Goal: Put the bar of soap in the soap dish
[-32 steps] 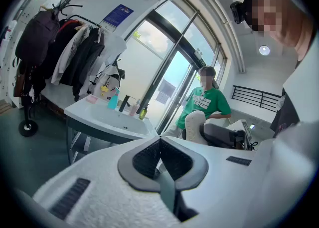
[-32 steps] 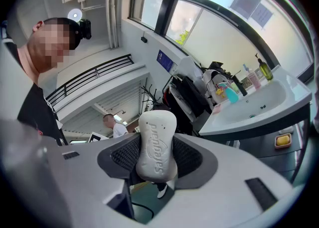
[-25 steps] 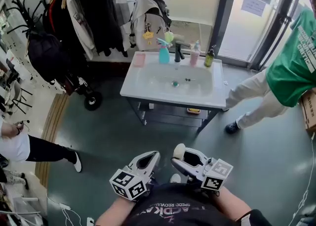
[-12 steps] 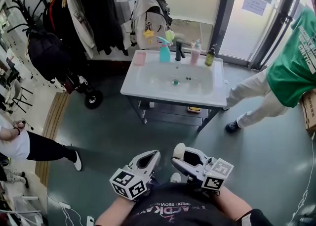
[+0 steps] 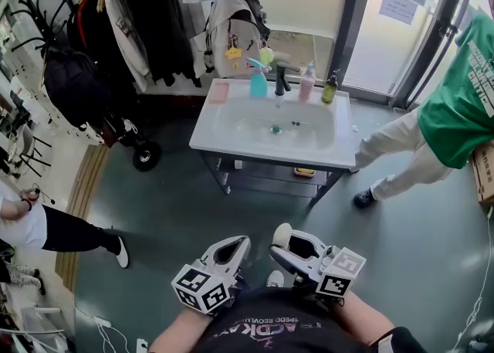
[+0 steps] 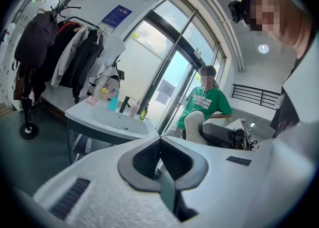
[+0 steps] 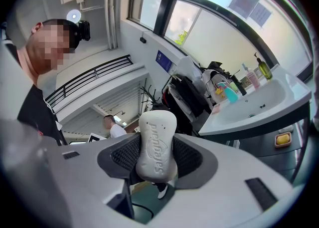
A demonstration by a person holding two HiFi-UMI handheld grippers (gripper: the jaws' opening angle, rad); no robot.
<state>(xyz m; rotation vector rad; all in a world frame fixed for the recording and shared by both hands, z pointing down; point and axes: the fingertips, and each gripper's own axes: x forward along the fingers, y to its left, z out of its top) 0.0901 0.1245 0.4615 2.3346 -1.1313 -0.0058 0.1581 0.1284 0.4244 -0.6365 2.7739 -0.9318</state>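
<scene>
**Head view.** The bar of soap (image 5: 282,233) is clamped in the right gripper (image 5: 283,242), which is held close to the person's torso. The left gripper (image 5: 235,245) sits just beside it, and both forearms are tucked in. The sink (image 5: 231,139) stands well apart ahead. A pink tray (image 5: 220,93), probably the soap dish, lies at its far corner on this view's left. The step in hand is judged to be the carry. The next move calls for walking up and reaching to that corner.

**Left gripper view.** The 2 jaws are pressed together on nothing.

**Right gripper view.** The 2 jaws grip the bar upright by its flanks, and the sink shows beyond them.
</scene>
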